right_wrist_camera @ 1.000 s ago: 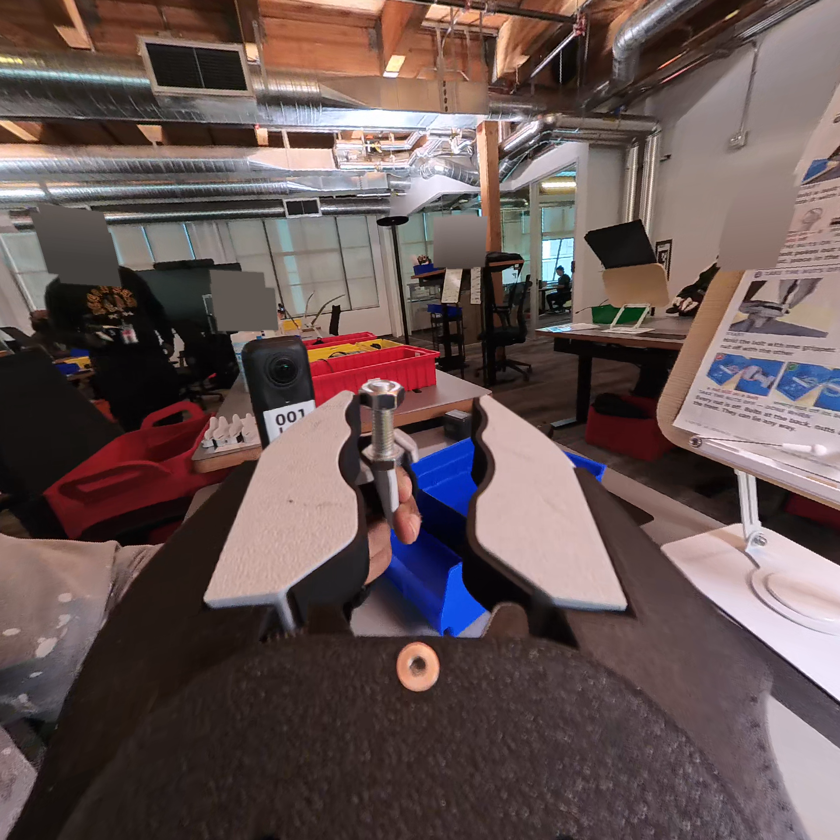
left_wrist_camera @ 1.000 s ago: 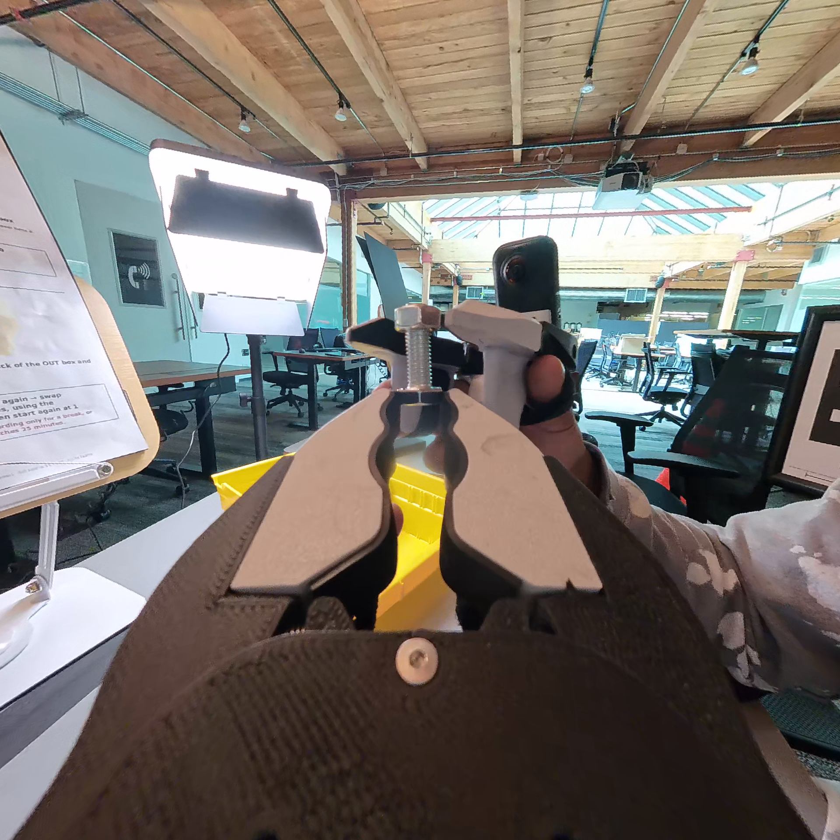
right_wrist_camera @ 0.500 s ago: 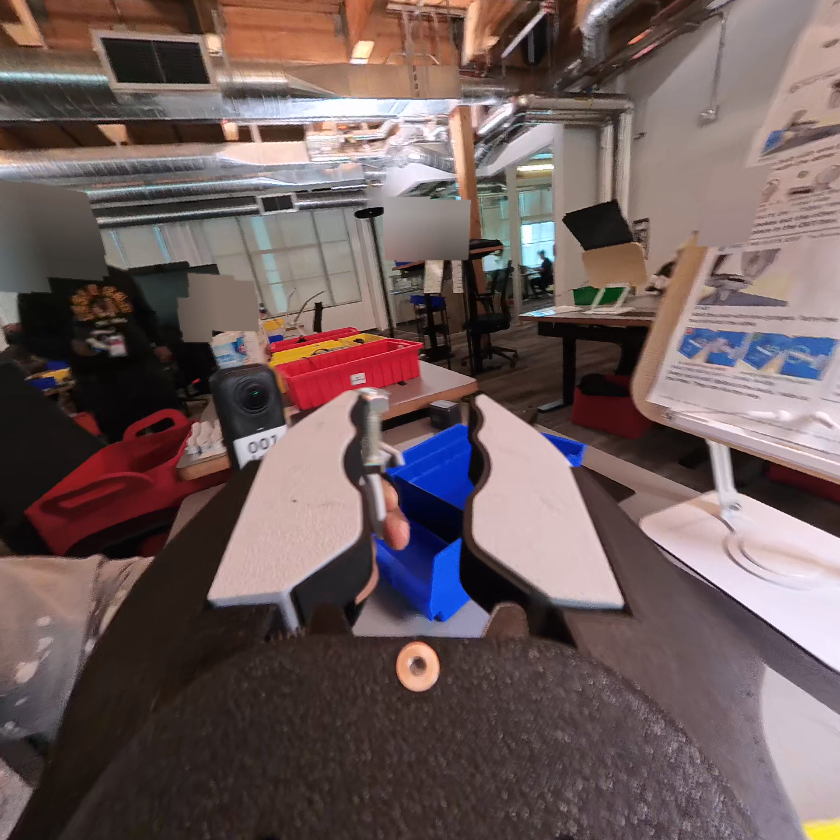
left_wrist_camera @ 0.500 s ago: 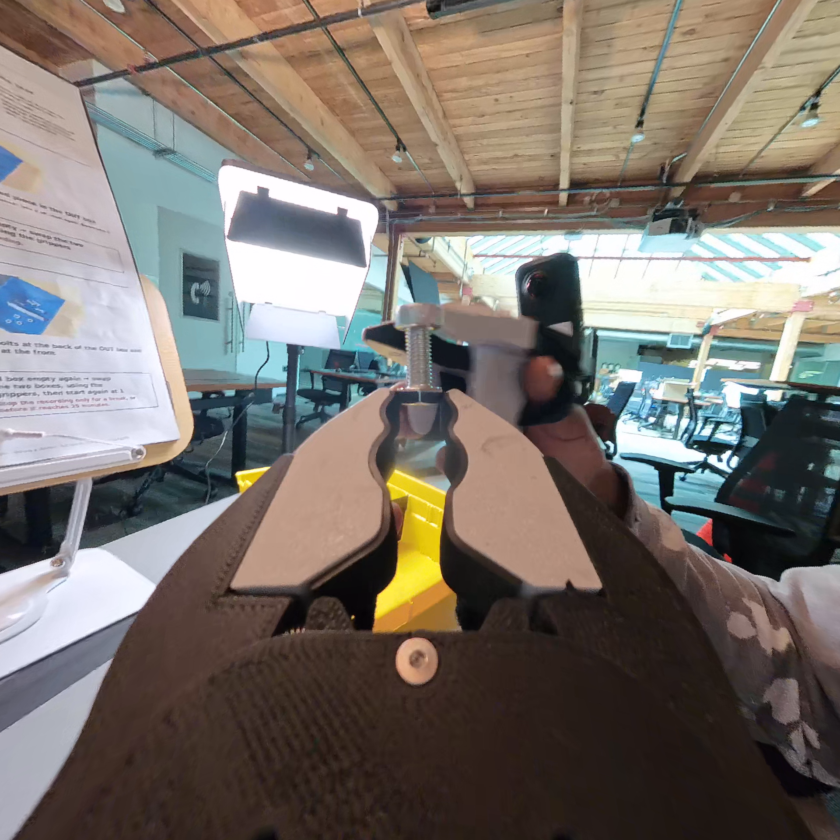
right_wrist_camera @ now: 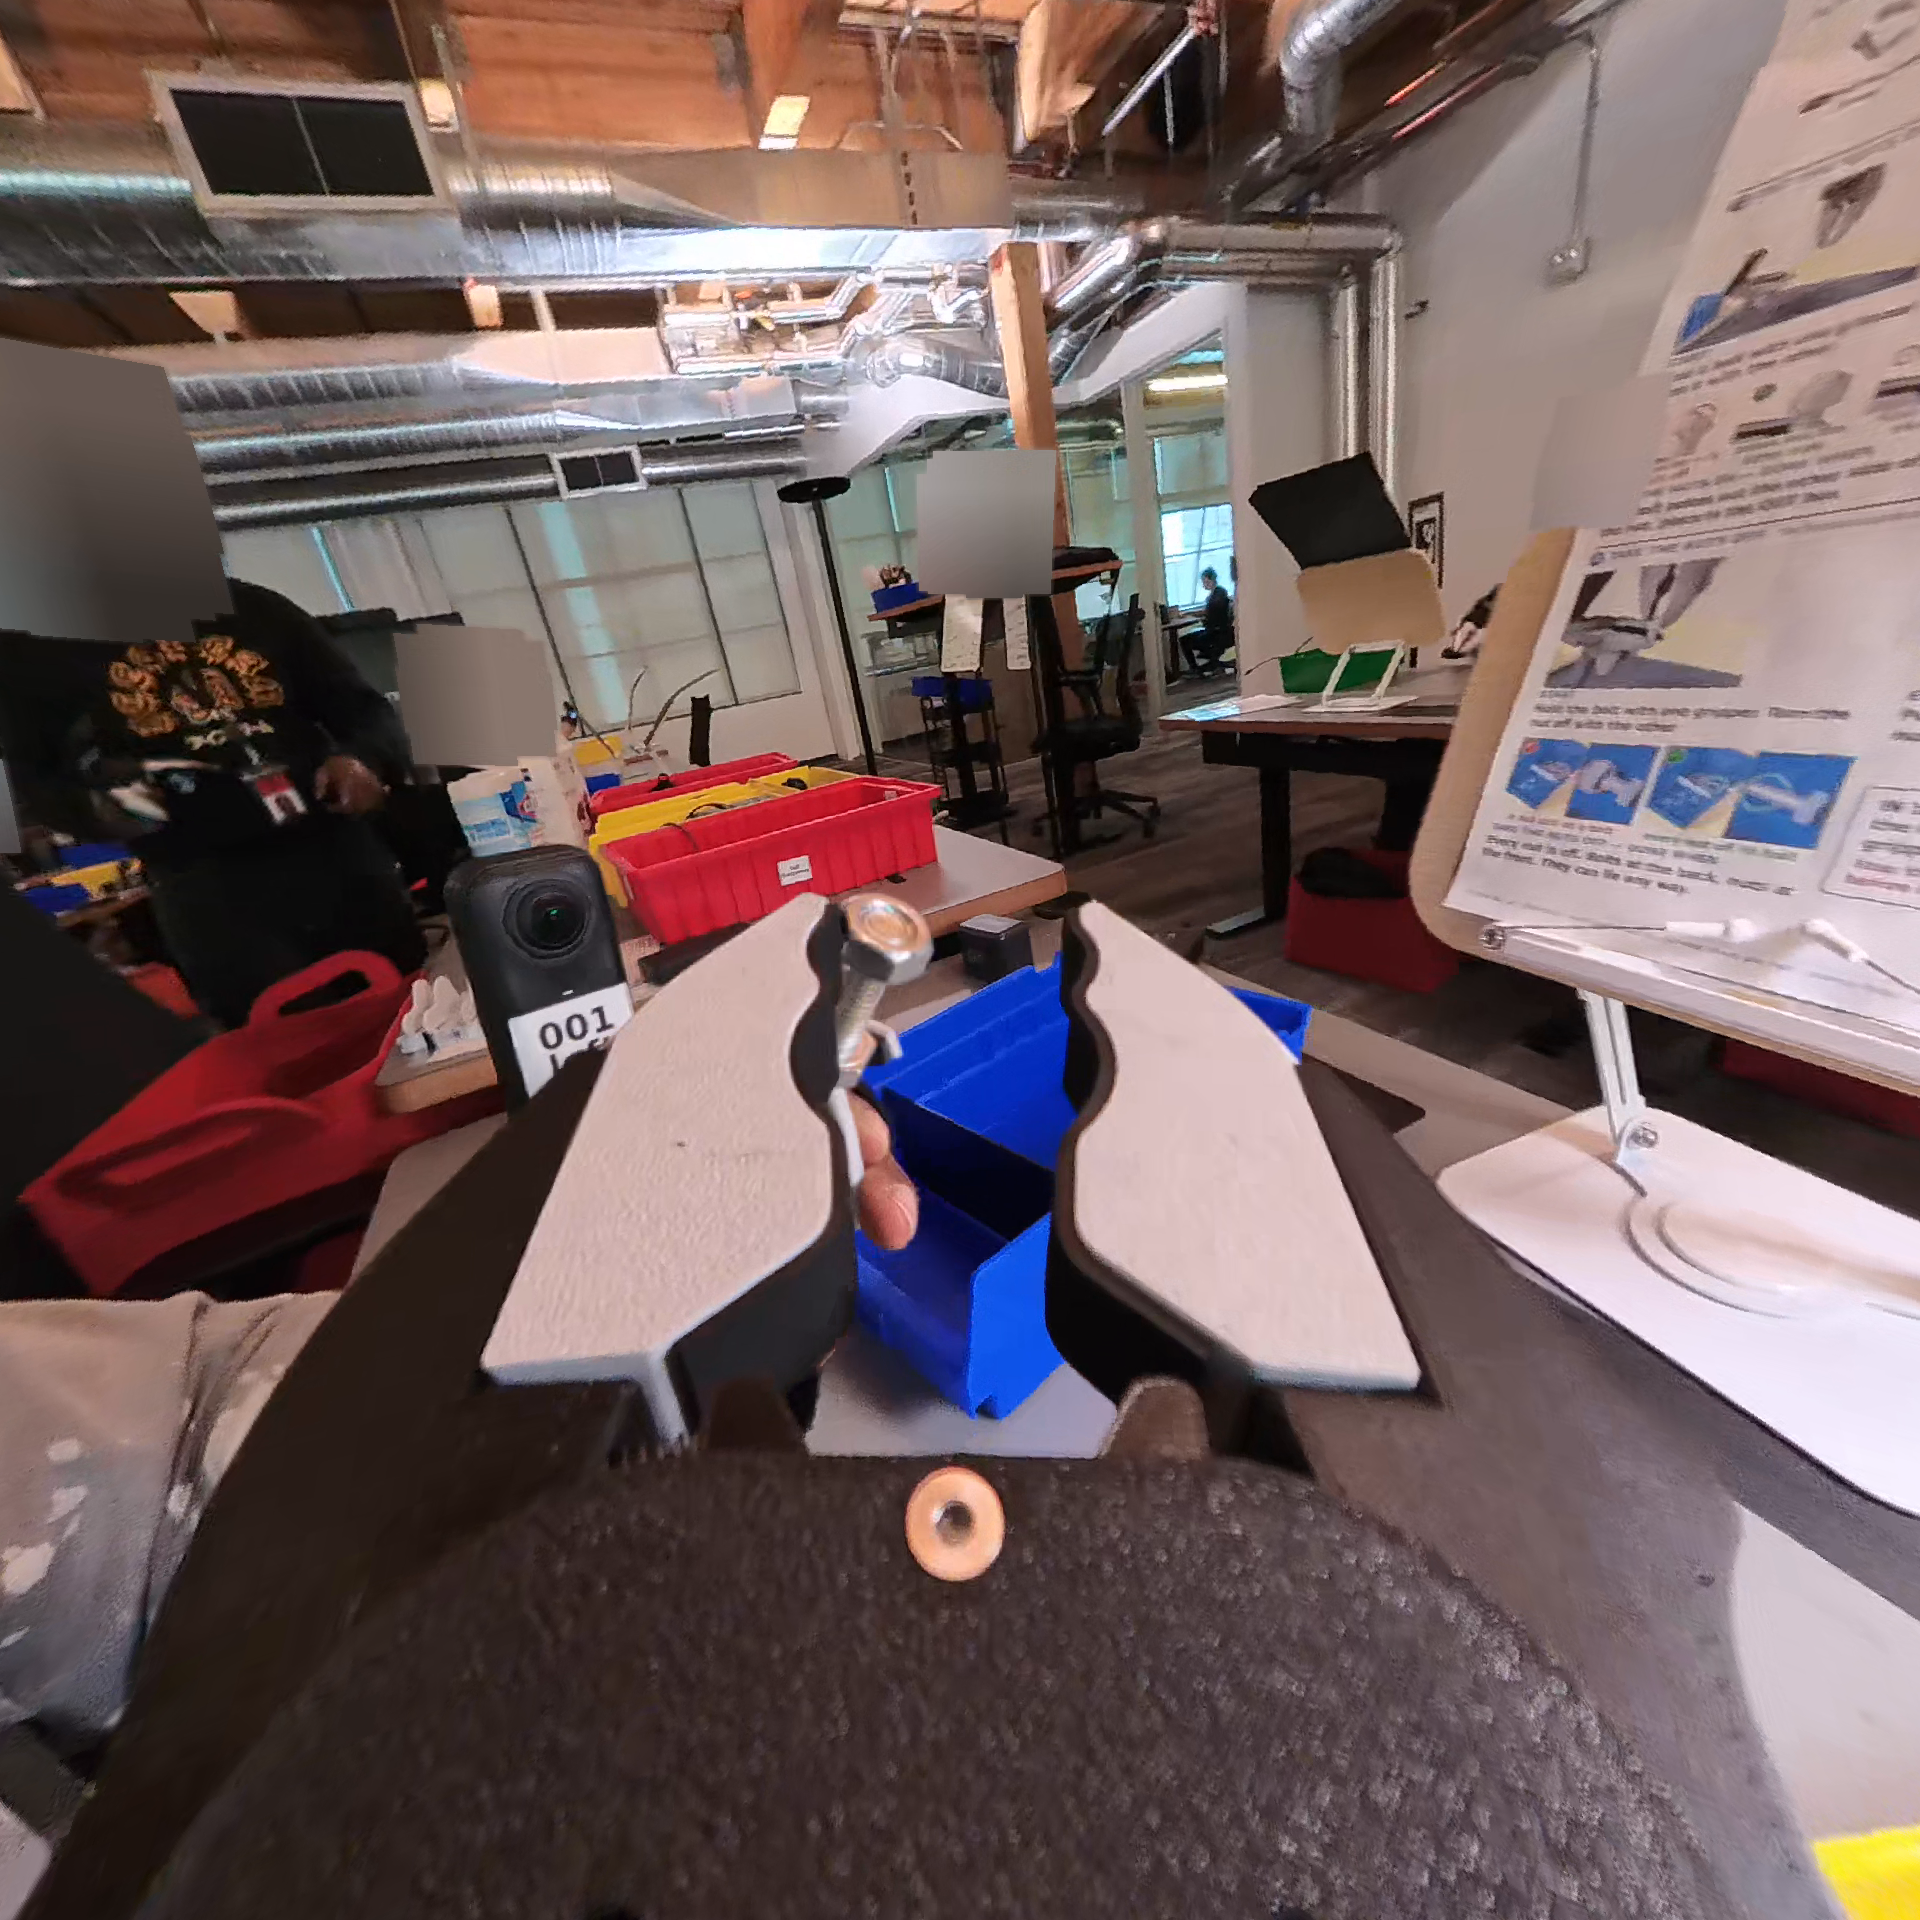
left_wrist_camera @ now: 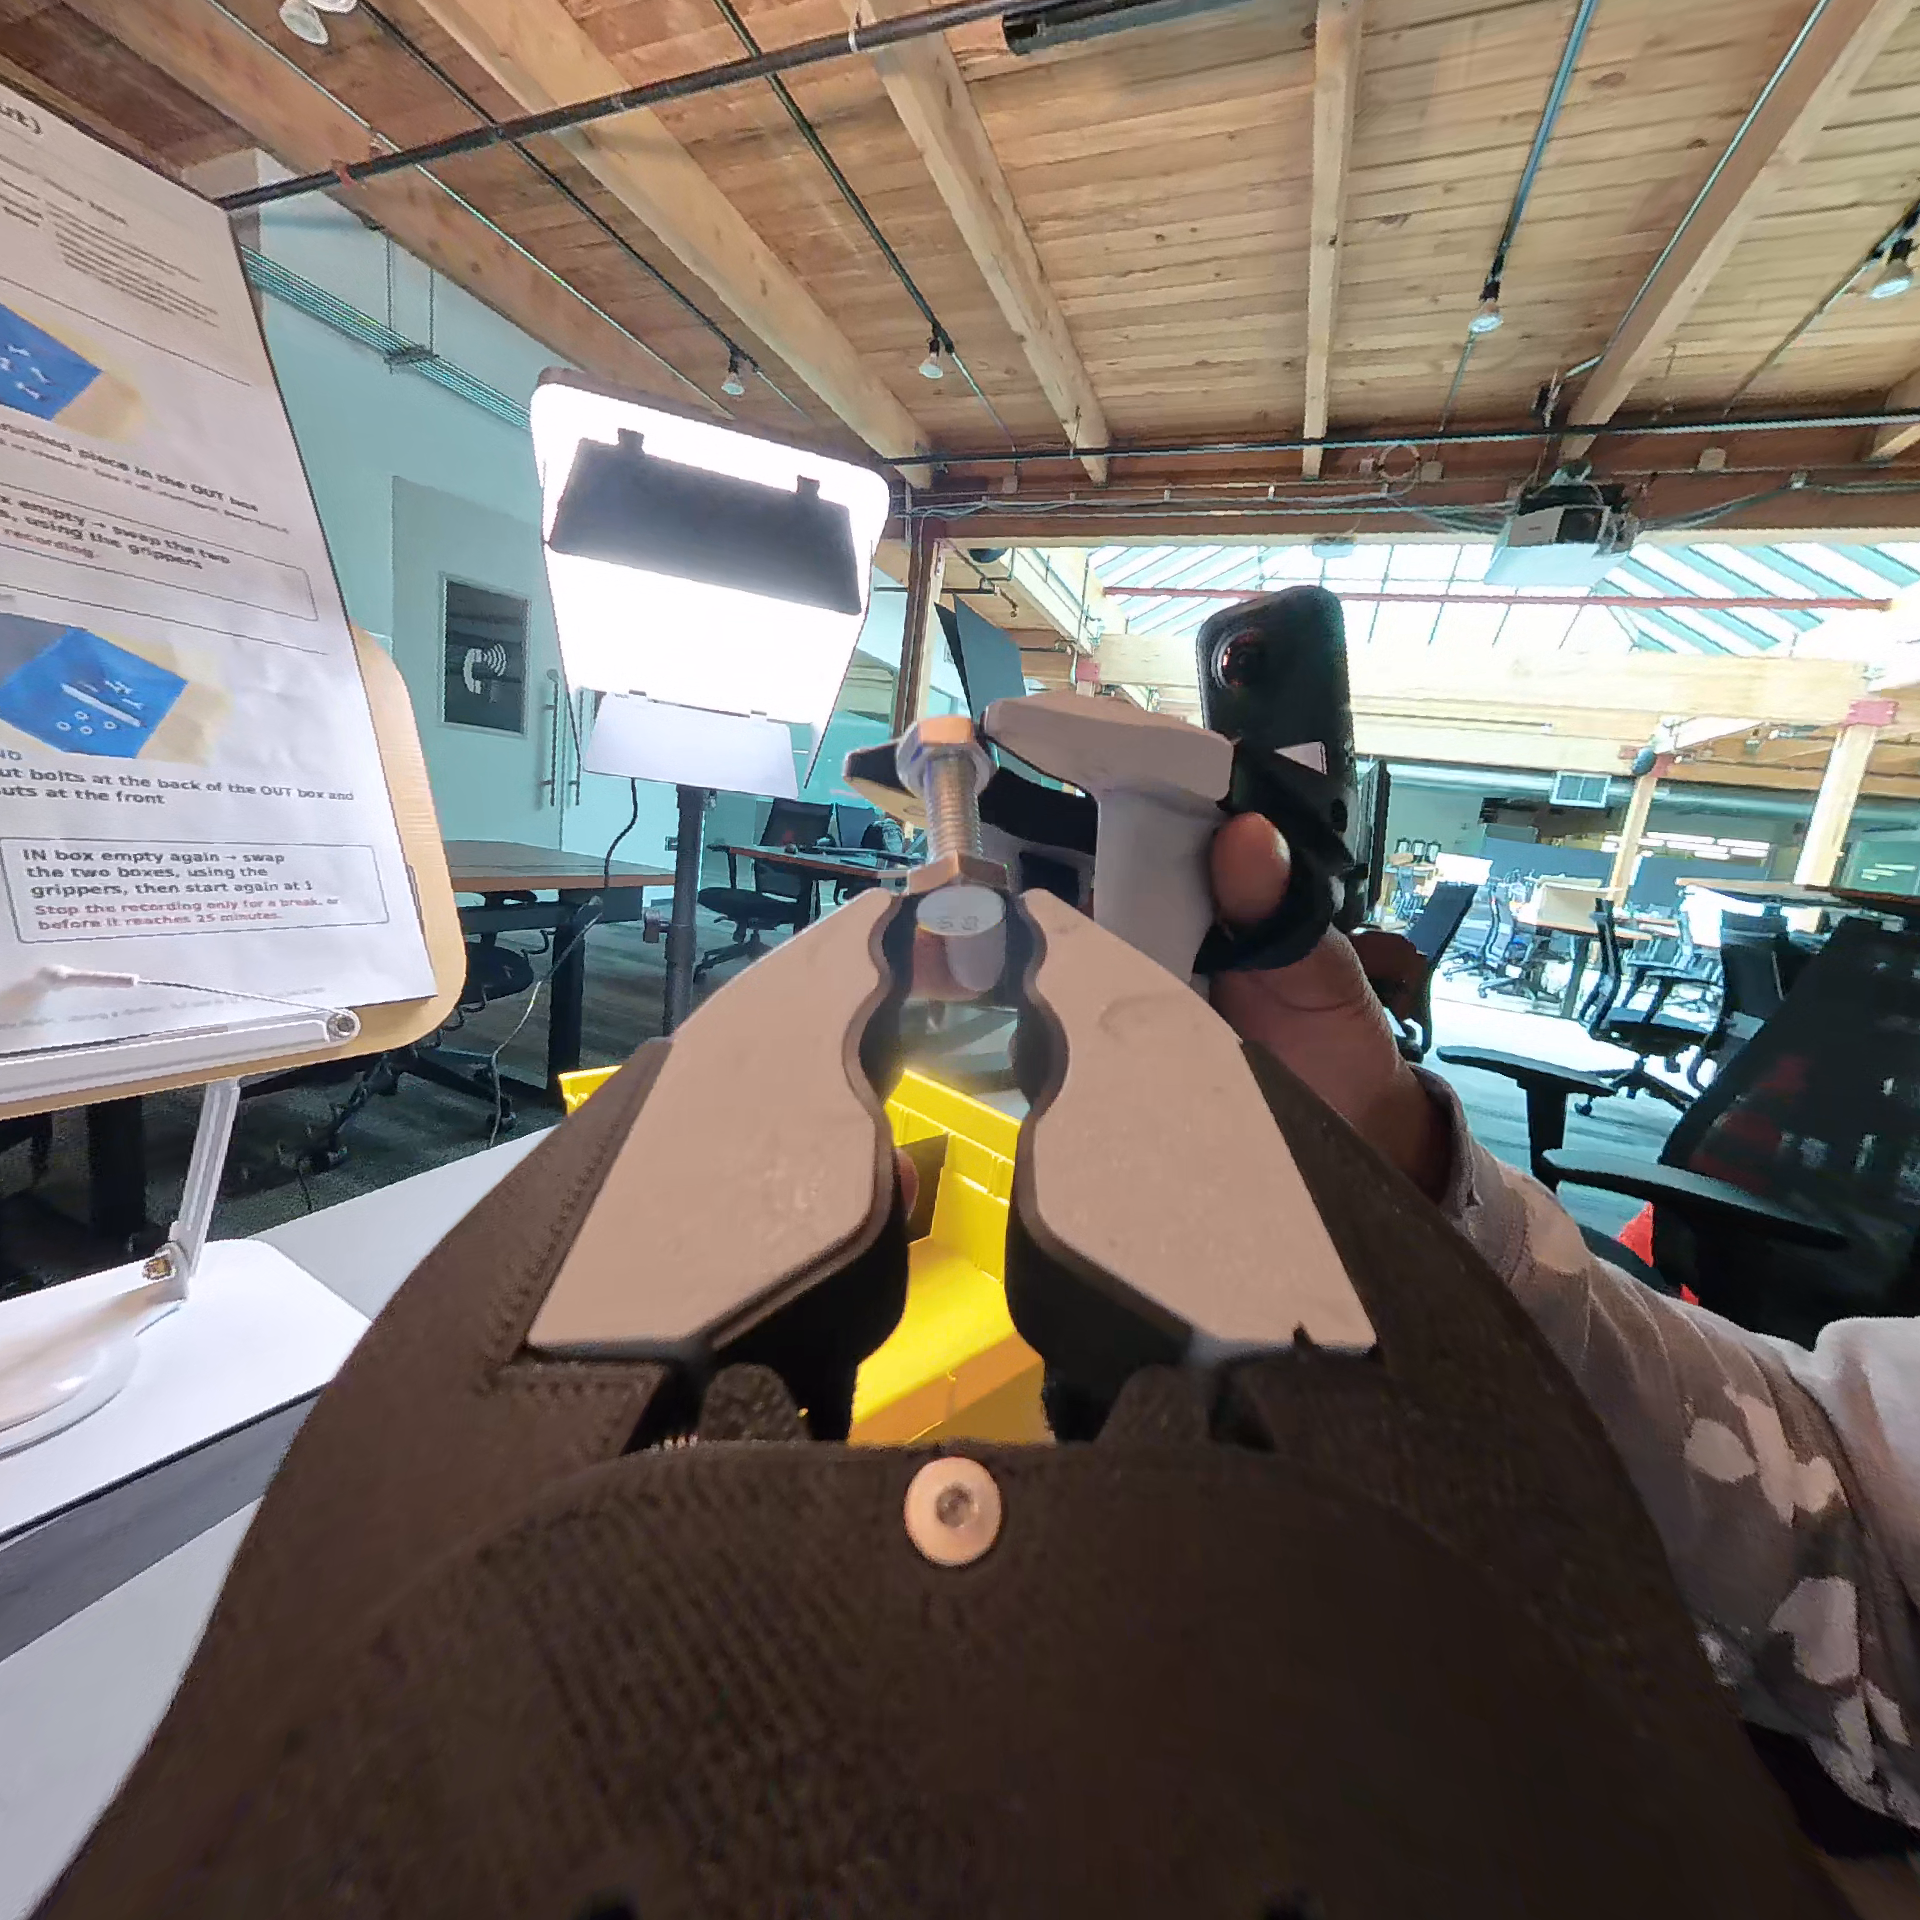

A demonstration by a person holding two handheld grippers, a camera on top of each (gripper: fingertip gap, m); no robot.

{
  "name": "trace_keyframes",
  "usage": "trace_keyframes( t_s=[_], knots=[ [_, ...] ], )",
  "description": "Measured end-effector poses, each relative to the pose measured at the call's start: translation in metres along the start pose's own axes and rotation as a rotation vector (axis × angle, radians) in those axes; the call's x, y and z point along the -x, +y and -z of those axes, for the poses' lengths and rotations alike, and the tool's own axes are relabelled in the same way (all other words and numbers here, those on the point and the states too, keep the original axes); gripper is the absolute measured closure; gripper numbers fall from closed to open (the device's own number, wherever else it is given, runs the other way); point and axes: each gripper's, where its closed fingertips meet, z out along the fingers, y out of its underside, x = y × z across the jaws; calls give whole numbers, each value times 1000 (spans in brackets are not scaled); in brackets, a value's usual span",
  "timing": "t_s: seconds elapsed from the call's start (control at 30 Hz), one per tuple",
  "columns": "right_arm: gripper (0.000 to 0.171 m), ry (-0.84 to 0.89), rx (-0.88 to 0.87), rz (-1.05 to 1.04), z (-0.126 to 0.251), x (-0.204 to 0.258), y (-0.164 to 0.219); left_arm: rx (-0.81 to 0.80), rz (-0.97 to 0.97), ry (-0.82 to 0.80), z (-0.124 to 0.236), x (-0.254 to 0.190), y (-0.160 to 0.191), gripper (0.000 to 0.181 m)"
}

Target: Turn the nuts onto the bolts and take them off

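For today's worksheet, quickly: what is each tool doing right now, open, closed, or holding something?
Left tool: closed on the bolt, gripping its head end.
Right tool: open; the nut sits at its fingertips, not clamped.

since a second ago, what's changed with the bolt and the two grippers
The open right gripper shifted around the silver hex nut: the nut now sits against one finger, and the threaded steel bolt looks tilted in its view rather than upright. Unchanged: left gripper clamped on the bolt's head, nut at the thread's end, right jaws open.
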Motion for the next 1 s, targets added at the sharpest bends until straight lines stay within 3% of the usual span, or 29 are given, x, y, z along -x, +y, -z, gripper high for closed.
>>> trace_keyframes(
  t_s=[0.3, 0.4, 0.73, 1.0],
  knots=[
    [133, -68, 4, -46, -5, 10, 6, -13, -12, 20, 0, -4, -1, 164],
    [152, -105, -15, -70, -4, 13, 5, -2, -5, 20, 0, -3, 1, 164],
    [153, -135, 174, 164, 6, 18, 18, 168, 63, 141, -7, -14, 23, 161],
    [153, -162, 185, 196, 6, 24, 21, 202, 43, 171, -8, -19, 27, 163]
  ],
)
